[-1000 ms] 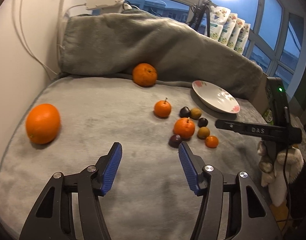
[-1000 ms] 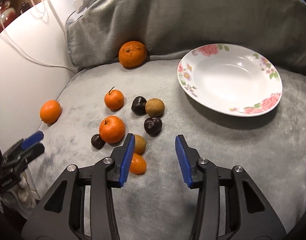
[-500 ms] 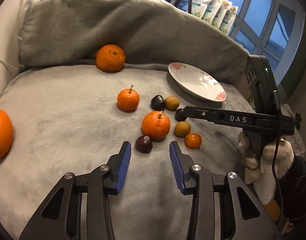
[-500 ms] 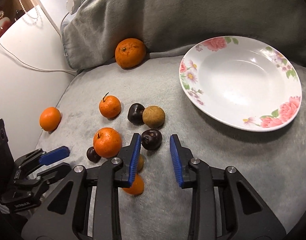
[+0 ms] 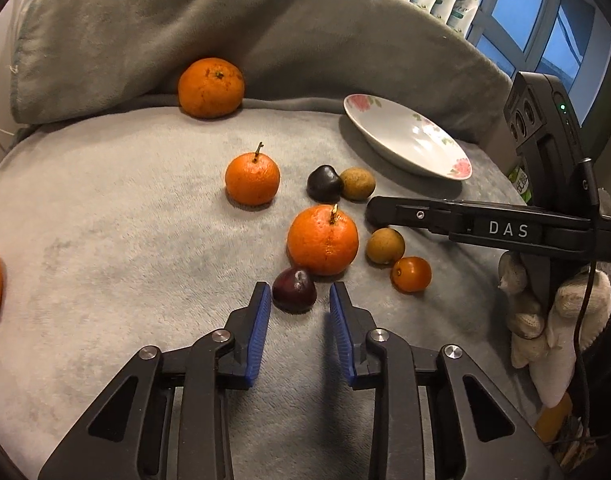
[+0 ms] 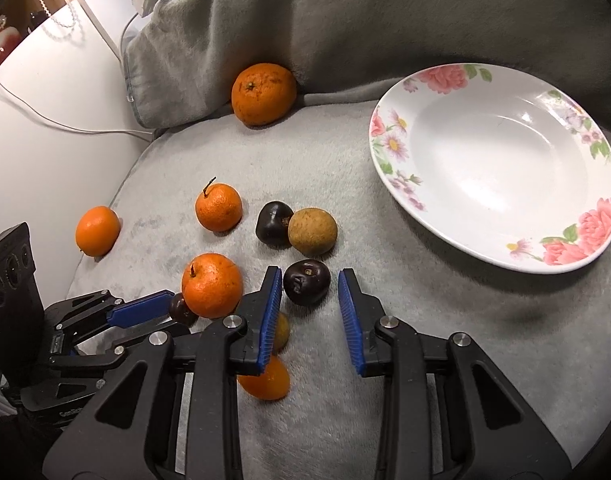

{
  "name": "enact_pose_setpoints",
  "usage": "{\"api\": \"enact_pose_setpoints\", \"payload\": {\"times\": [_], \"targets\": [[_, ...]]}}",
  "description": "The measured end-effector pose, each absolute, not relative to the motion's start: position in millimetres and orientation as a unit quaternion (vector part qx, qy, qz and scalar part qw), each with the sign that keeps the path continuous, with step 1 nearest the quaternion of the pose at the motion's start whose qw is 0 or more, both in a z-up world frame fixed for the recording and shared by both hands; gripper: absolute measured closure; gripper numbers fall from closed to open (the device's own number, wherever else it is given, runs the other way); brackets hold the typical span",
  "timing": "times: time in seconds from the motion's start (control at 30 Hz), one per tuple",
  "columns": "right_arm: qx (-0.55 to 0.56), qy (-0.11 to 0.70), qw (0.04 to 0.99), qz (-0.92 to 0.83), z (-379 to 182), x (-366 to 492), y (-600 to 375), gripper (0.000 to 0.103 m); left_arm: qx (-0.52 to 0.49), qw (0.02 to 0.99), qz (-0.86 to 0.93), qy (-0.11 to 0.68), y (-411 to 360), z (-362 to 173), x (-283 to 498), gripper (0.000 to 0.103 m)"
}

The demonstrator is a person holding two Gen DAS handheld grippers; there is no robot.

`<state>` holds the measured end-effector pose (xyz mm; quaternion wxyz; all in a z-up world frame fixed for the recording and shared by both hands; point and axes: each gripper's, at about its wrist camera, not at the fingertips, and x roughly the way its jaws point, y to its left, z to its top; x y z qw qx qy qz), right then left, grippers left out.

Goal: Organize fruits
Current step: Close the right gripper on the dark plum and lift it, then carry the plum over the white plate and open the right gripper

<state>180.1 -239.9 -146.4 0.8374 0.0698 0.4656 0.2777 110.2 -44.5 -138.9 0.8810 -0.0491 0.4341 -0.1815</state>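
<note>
Two grippers close in on dark fruit

Left gripper (image 5: 300,300) and right gripper (image 6: 310,286), jaws narrowing but not yet pressing, each bracket a dark plum (image 5: 294,289) mid-blanket (image 5: 105,240); the plate (image 6: 389,168) sits toward the blanket's right edge.

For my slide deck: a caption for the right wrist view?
Right claw straddles a dark plum beside the flowered plate.

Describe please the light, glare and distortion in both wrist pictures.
Left wrist view: dim warm light, blue dusk in the window, edges bent by the fisheye, dark corners. Right wrist view: brighter, a soft highlight inside the plate, its shadow on the grey blanket, a bright glare at the top left; focus sharp.
</note>
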Motion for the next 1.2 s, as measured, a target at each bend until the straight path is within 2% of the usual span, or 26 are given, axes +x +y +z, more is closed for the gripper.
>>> {"api": "enact_pose_setpoints", "payload": {"times": [0.23,0.3,1.2], "targets": [[0.069,0.469,0.834,0.281,-147.9,181.5,-238.7,0.078,-0.045,0.878,-0.184,0.439,-45.7,-142.4,117.5,0.077],[0.067,0.469,0.834,0.281,-147.6,181.2,-238.5,0.078,-0.043,0.878,-0.18,0.441,-45.5,-143.4,119.6,0.082],[0.049,0.411,0.875,0.252,-105.5,163.2,-273.9,0.079,-0.063,0.895,-0.195,0.397,-43.4,-112.8,115.3,0.083]]}}
